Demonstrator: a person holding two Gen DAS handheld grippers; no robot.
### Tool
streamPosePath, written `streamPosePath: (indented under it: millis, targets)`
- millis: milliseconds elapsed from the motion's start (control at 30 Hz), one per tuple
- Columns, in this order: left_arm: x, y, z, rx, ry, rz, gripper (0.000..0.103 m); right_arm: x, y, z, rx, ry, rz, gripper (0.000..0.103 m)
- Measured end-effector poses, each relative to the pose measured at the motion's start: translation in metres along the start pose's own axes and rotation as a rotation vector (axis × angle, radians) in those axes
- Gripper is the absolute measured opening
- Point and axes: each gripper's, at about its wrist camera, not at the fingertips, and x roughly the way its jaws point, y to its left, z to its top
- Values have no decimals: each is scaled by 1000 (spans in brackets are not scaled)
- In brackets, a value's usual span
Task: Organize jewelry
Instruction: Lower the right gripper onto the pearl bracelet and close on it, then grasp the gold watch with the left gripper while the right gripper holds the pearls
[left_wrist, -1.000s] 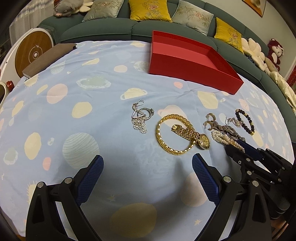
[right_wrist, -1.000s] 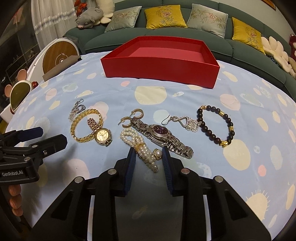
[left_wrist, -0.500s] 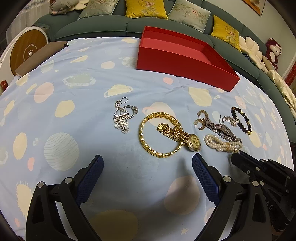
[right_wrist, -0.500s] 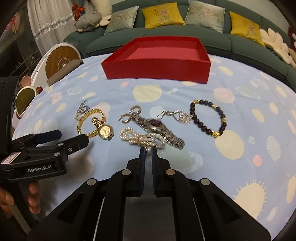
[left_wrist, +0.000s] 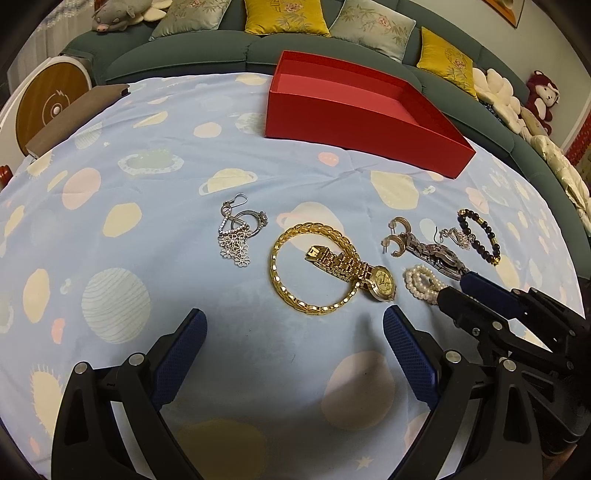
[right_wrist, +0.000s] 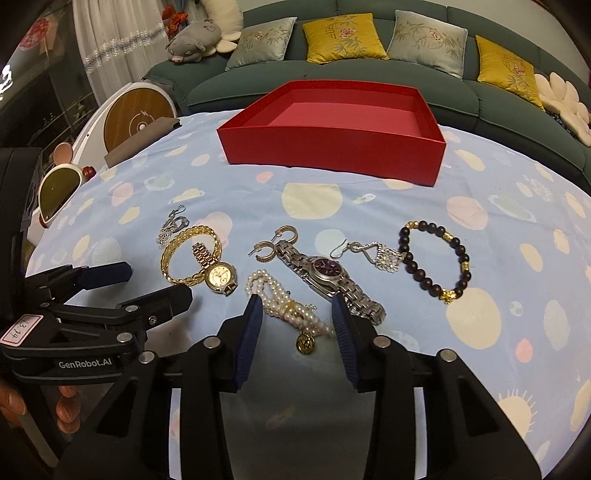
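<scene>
Right wrist view shows us little progress: the red box (right_wrist: 332, 144) at the far side of the cloth (right_wrist: 498, 229) looks empty, and every piece still lies loose in front of it. Our right gripper (right_wrist: 297, 321) is opening, pads on either side of the pearl bracelet (right_wrist: 284, 302) without pressing it, so nothing is held. The silver watch (right_wrist: 328, 277) lies just beside the pearls, then the gold watch (right_wrist: 218, 273) across the gold bangle (right_wrist: 184, 254), the dark bead bracelet (right_wrist: 436, 258), hoops and dangling earrings. Our left gripper (left_wrist: 291, 354) hovers with jaws wide apart over bare cloth near the bangle. We judge all the sorting remains.
</scene>
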Motion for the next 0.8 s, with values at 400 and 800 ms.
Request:
streamPosePath:
  millis: [400, 800]
  targets:
    - [2, -15, 2, -24, 13, -93, 91, -13, -7, -11, 41, 2, -24, 15]
    - [16, -49, 13, -18, -59, -75, 67, -36, -44, -13, 140, -37, -64, 15]
